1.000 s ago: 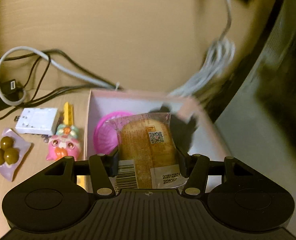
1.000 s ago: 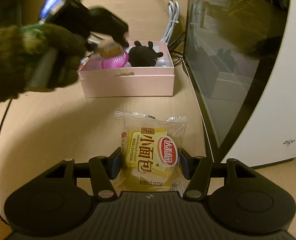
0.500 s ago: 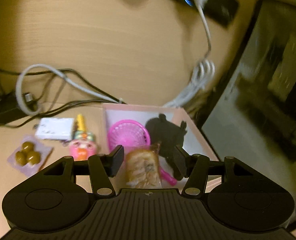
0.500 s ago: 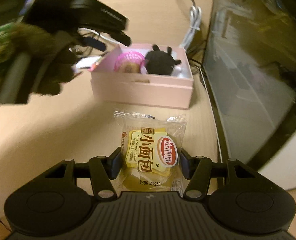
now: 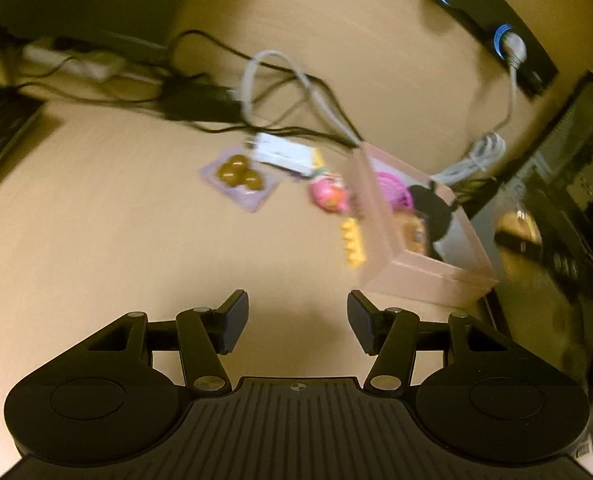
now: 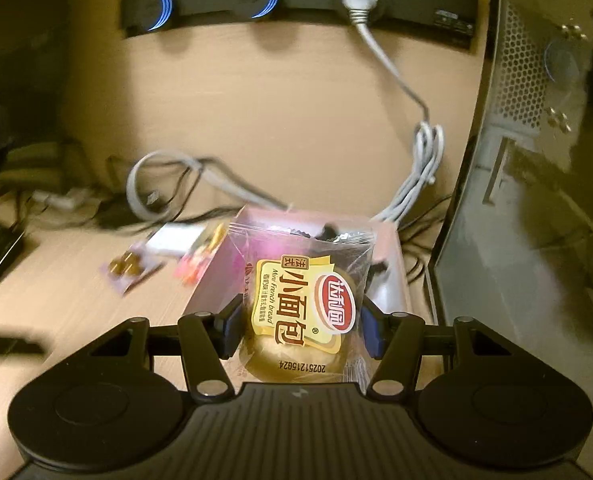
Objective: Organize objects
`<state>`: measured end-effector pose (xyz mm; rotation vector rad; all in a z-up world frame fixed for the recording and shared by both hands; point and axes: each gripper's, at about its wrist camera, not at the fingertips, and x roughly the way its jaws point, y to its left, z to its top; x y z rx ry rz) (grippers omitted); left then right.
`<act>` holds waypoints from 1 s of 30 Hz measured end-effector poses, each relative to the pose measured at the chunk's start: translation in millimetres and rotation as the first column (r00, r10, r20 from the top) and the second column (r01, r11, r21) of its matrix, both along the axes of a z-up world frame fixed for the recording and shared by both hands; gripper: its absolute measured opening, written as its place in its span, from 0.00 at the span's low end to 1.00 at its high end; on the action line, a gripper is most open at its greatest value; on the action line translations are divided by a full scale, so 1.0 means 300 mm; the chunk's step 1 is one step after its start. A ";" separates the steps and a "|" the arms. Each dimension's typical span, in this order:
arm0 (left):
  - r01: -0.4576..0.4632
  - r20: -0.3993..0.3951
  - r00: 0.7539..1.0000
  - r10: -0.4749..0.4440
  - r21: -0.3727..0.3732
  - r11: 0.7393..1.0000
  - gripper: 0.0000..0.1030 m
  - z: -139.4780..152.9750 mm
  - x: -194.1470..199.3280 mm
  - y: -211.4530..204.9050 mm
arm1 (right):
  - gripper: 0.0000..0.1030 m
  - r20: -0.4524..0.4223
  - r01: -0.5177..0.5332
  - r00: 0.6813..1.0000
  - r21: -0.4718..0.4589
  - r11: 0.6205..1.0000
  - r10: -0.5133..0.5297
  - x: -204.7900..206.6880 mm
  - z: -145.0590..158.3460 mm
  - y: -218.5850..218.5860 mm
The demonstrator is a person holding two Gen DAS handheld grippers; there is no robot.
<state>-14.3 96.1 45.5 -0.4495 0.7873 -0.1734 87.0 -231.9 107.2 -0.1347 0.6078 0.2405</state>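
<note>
A pink box (image 5: pixel 424 276) sits on the desk at right; it holds a pink basket (image 5: pixel 396 192), a black plush (image 5: pixel 434 208) and a wrapped bread (image 5: pixel 412 234). My left gripper (image 5: pixel 298 326) is open and empty, left of and in front of the box. My right gripper (image 6: pixel 298 330) is shut on a second bread packet (image 6: pixel 300 312), held up in front of the pink box (image 6: pixel 216 280), whose inside is mostly hidden by it.
Left of the box lie an olive packet (image 5: pixel 240 178), a white charger (image 5: pixel 282 154), a pink toy (image 5: pixel 328 196) and a yellow piece (image 5: pixel 352 242). Cables (image 5: pixel 296 96) run behind. A computer case (image 6: pixel 536 200) stands right, a power strip (image 6: pixel 296 4) on the wall.
My left gripper let the bread go into the box, opened and pulled back to the left. My right gripper lifted its bread packet off the desk and moved up to the box.
</note>
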 end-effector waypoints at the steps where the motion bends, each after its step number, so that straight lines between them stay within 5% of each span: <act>1: -0.012 0.004 1.000 0.012 -0.001 1.000 0.57 0.003 -0.014 0.024 | 0.55 0.001 0.012 1.000 -0.011 1.000 -0.012 0.036 -0.002 0.002; 5: -0.045 0.018 0.999 0.045 -0.001 0.999 0.57 0.012 -0.048 0.090 | 0.55 -0.020 0.052 0.998 -0.068 0.996 -0.054 0.175 -0.055 0.027; 9: -0.054 -0.015 0.998 0.055 0.006 0.998 0.57 -0.017 -0.051 0.120 | 0.60 -0.146 0.053 0.987 -0.064 0.997 -0.062 0.241 -0.158 0.035; 12: -0.045 -0.041 0.998 0.045 0.007 0.999 0.57 -0.046 -0.041 0.122 | 0.79 -0.125 0.054 0.990 -0.058 0.997 -0.061 0.183 -0.189 0.023; 23: 0.124 -0.058 0.991 -0.118 0.106 0.987 0.57 -0.116 0.126 -0.009 | 0.80 -0.063 0.051 0.997 -0.012 0.999 -0.052 -0.056 -0.130 -0.033; 27: 0.233 0.057 0.964 -0.260 0.293 0.927 0.57 -0.051 0.280 -0.070 | 0.84 -0.073 0.032 0.997 -0.013 0.999 -0.033 -0.135 -0.136 -0.021; 30: 0.338 0.121 0.889 -0.442 0.479 0.810 0.58 0.000 0.425 -0.143 | 0.86 -0.092 0.005 0.996 -0.030 1.000 -0.007 -0.188 -0.155 0.004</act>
